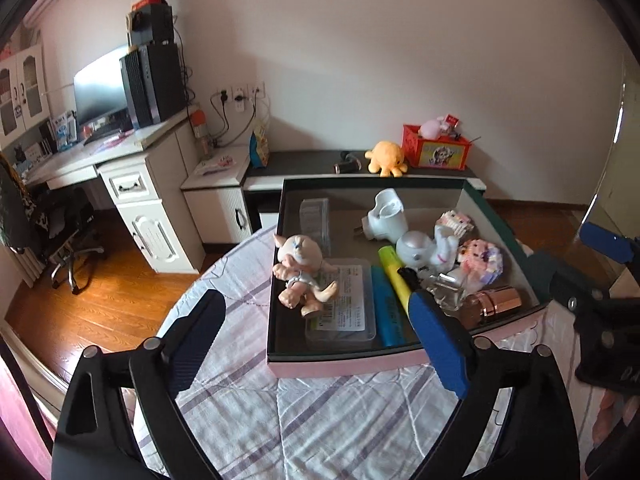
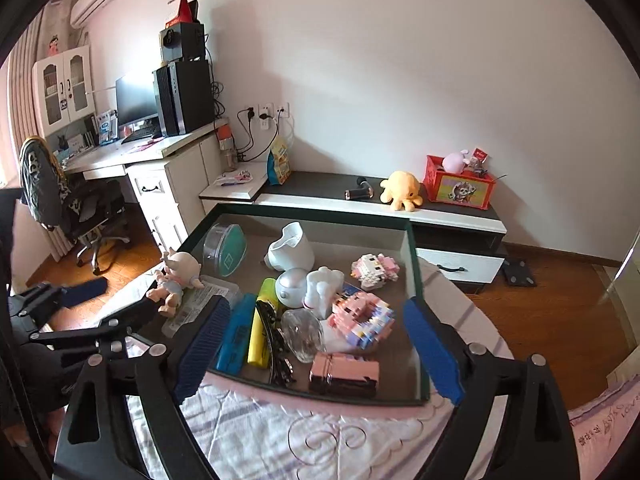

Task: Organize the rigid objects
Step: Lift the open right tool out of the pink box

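A shallow box (image 1: 344, 364) with pink walls and a dark rim lies on the striped bedsheet. Inside it are a doll figure (image 1: 300, 268), a blue highlighter (image 1: 386, 312), a yellow highlighter (image 1: 394, 272), a white plug-in light (image 1: 386, 212), a white astronaut figure (image 1: 428, 250), a pink block model (image 1: 482, 260) and a rose-gold cylinder (image 1: 496, 302). My left gripper (image 1: 320, 340) hangs open over the box's near left part, holding nothing. My right gripper (image 2: 318, 346) is open above the box's (image 2: 416, 280) near edge, empty, over a pink case (image 2: 344, 372) and a glass bottle (image 2: 302, 332).
The bed ends just beyond the box; wooden floor (image 1: 100, 292) lies around it. A low cabinet (image 2: 320, 184) behind carries an orange octopus plush (image 2: 402, 190) and a red crate (image 2: 460, 184). At the left stand a desk (image 1: 80, 156) with a computer and an office chair (image 2: 80, 208).
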`<action>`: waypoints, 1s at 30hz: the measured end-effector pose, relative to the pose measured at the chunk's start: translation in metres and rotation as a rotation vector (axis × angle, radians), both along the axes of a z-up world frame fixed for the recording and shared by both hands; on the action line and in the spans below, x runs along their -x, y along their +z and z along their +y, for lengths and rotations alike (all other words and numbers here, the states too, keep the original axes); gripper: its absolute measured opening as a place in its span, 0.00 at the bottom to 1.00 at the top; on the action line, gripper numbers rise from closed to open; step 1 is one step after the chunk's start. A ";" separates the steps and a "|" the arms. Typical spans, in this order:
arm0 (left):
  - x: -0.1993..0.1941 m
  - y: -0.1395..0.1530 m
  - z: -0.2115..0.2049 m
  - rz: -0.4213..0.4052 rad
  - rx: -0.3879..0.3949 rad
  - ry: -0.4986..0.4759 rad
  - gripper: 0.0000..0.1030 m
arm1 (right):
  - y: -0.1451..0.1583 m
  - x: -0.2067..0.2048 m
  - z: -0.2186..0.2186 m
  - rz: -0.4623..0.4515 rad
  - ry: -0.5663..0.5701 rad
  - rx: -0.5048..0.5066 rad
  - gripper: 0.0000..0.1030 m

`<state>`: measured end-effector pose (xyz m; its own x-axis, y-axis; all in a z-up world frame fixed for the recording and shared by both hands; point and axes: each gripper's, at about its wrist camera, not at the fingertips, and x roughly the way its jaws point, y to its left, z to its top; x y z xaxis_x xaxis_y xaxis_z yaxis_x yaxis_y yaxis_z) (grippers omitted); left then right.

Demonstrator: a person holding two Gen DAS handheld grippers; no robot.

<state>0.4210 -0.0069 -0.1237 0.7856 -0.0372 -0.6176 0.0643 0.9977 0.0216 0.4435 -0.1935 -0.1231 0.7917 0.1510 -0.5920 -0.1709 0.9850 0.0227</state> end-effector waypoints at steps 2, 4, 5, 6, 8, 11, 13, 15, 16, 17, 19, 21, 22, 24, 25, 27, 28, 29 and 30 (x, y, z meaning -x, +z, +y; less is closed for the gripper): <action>0.014 0.011 -0.006 -0.031 0.002 -0.004 1.00 | 0.006 0.015 -0.003 -0.026 -0.006 0.004 1.00; 0.027 0.018 -0.008 -0.043 0.011 -0.009 1.00 | 0.011 0.029 -0.006 -0.050 -0.013 0.005 1.00; 0.034 0.022 -0.010 -0.048 0.015 -0.013 1.00 | 0.014 0.038 -0.008 -0.060 -0.013 0.001 1.00; 0.040 0.025 -0.011 -0.053 0.018 -0.015 1.00 | 0.015 0.044 -0.009 -0.066 -0.015 -0.001 1.00; 0.054 0.031 -0.014 -0.061 0.024 -0.020 1.00 | 0.020 0.059 -0.013 -0.080 -0.025 0.003 1.00; 0.078 0.037 -0.017 -0.084 0.023 -0.028 1.00 | 0.026 0.081 -0.017 -0.105 -0.030 0.003 1.00; 0.096 0.043 -0.019 -0.108 0.026 -0.031 1.00 | 0.031 0.097 -0.019 -0.124 -0.037 0.000 1.00; 0.116 0.049 -0.018 -0.136 0.036 -0.036 1.00 | 0.037 0.116 -0.022 -0.146 -0.037 -0.004 1.00; 0.126 0.052 -0.019 -0.157 0.041 -0.037 1.00 | 0.040 0.126 -0.024 -0.161 -0.036 -0.006 1.00; 0.138 0.055 -0.019 -0.176 0.040 -0.039 1.00 | 0.043 0.137 -0.026 -0.175 -0.037 -0.006 1.00; 0.162 0.061 -0.018 -0.233 0.043 -0.039 1.00 | 0.048 0.157 -0.027 -0.200 -0.043 -0.010 1.00; 0.186 0.068 -0.017 -0.279 0.039 -0.035 1.00 | 0.054 0.180 -0.026 -0.232 -0.048 -0.001 1.00; 0.197 0.071 -0.016 -0.302 0.040 -0.030 1.00 | 0.057 0.191 -0.027 -0.256 -0.050 0.000 1.00; 0.219 0.076 -0.015 -0.335 0.033 -0.018 1.00 | 0.062 0.215 -0.025 -0.294 -0.059 -0.005 1.00; 0.228 0.078 -0.013 -0.350 0.032 -0.017 1.00 | 0.063 0.225 -0.024 -0.306 -0.061 -0.008 1.00; 0.247 0.081 -0.012 -0.379 0.028 -0.022 1.00 | 0.067 0.244 -0.022 -0.328 -0.065 -0.015 1.00; 0.257 0.083 -0.011 -0.390 0.027 -0.020 1.00 | 0.069 0.255 -0.021 -0.343 -0.062 -0.019 1.00; 0.267 0.084 -0.010 -0.404 0.025 -0.020 1.00 | 0.070 0.264 -0.021 -0.353 -0.061 -0.020 1.00; 0.276 0.085 -0.009 -0.417 0.024 -0.021 1.00 | 0.072 0.273 -0.020 -0.359 -0.061 -0.024 1.00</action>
